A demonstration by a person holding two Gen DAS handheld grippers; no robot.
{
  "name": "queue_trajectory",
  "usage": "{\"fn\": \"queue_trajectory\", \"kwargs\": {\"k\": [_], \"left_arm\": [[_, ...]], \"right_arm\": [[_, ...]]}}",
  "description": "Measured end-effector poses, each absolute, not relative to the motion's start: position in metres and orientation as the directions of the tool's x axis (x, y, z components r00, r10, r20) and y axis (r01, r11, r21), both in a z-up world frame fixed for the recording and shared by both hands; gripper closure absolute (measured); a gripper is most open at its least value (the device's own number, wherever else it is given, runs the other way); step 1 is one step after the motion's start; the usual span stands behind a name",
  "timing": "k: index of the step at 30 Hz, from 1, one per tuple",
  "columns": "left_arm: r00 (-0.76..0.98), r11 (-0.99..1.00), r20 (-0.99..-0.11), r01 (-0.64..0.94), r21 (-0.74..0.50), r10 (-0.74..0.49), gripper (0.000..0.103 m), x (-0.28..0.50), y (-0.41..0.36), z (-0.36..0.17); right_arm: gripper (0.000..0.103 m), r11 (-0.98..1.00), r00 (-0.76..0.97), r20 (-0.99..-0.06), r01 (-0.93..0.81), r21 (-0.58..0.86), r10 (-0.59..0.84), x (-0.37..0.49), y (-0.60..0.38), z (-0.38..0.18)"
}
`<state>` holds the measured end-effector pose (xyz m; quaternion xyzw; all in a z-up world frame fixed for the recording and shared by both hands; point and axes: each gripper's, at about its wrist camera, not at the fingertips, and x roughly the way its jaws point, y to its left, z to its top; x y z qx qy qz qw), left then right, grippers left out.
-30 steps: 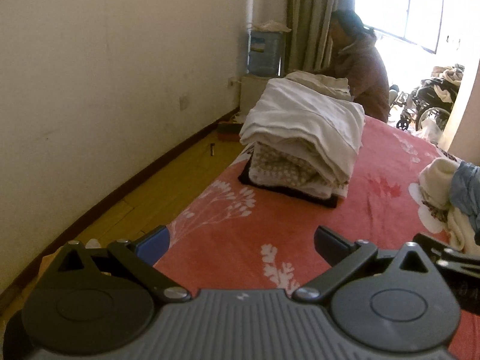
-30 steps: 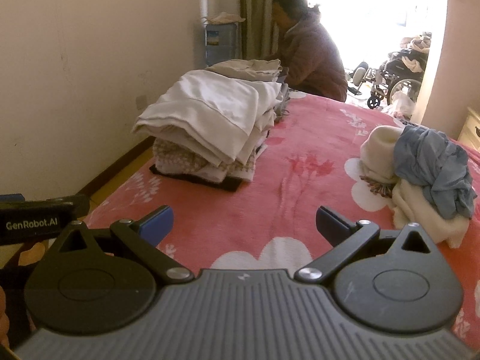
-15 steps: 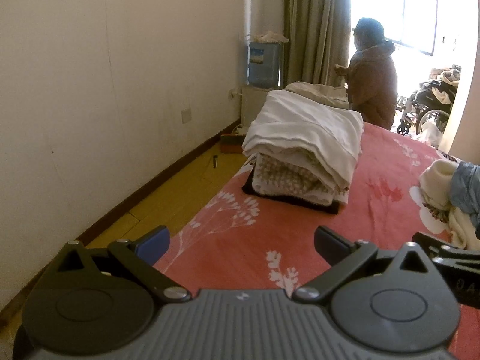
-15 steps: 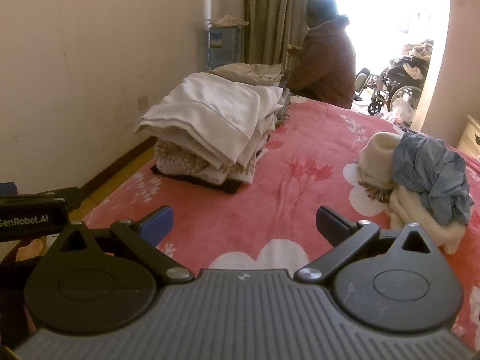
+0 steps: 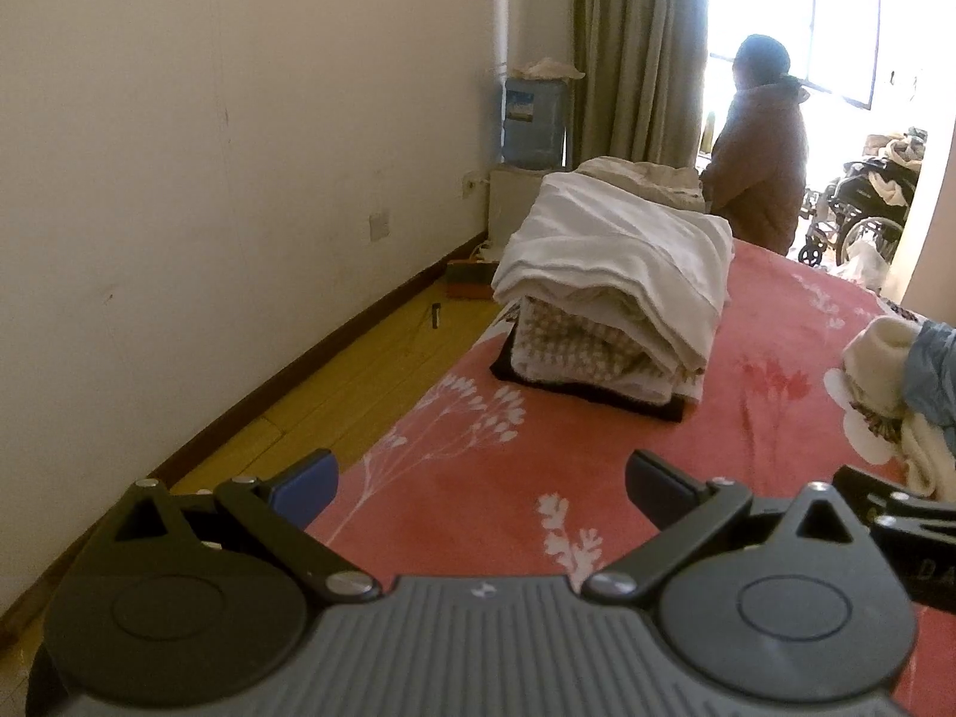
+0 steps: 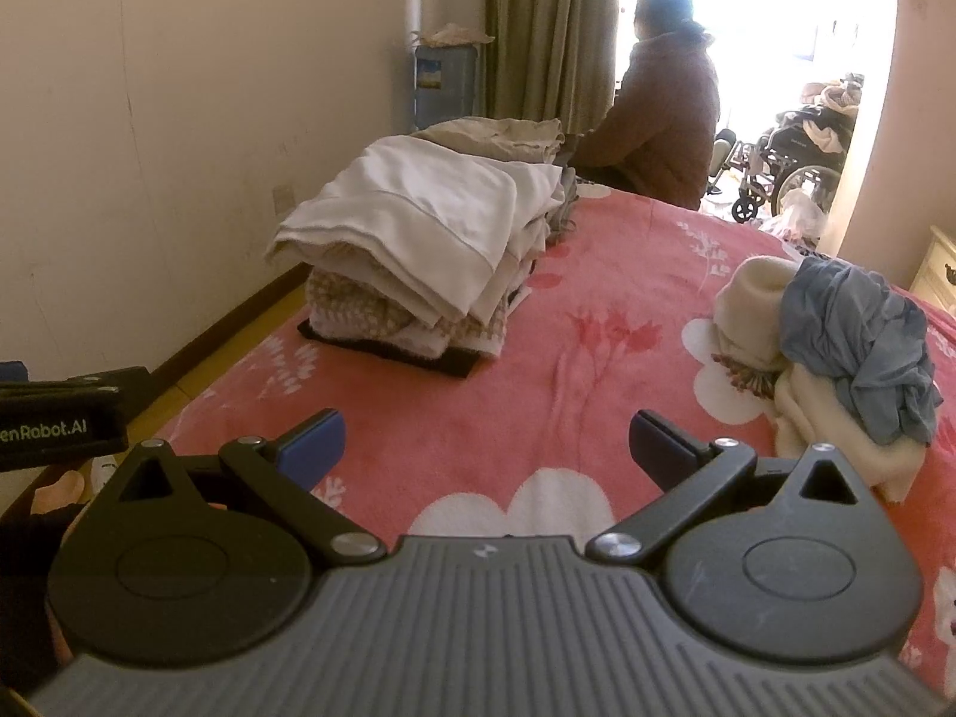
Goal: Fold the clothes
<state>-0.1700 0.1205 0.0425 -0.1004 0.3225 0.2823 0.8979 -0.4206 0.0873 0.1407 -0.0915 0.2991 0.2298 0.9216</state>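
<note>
Clothes awaiting folding (image 6: 836, 358) are seen heaped on the bed (image 6: 597, 394) beside the folded stack (image 6: 430, 239), untouched, while the left gripper (image 5: 481, 493) and right gripper (image 6: 487, 448), raised slightly, remain wide apart and empty.

Cream wall (image 5: 239, 149), wood floor (image 5: 334, 394), grey curtain (image 5: 639, 48); a bright window (image 5: 836, 18) washed the room white.

Bed, pink floral blanket (image 6: 597, 310): folded stack (image 6: 430, 239) near wall side; loose cream-and-blue heap (image 6: 836, 346) well apart, opposite side.
</note>
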Motion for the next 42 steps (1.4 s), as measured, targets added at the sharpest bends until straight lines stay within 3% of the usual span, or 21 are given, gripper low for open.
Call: {"fn": "queue_trajectory", "kwargs": {"k": [42], "left_arm": [[0.618,0.813,-0.643,-0.582,0.013,0.453,0.000,-0.1691,0.1276,0.0350]], "right_arm": [[0.001,0.876,0.702,-0.618,-0.481,-0.045,0.354,-0.4208,0.0927,0.1374]]}}
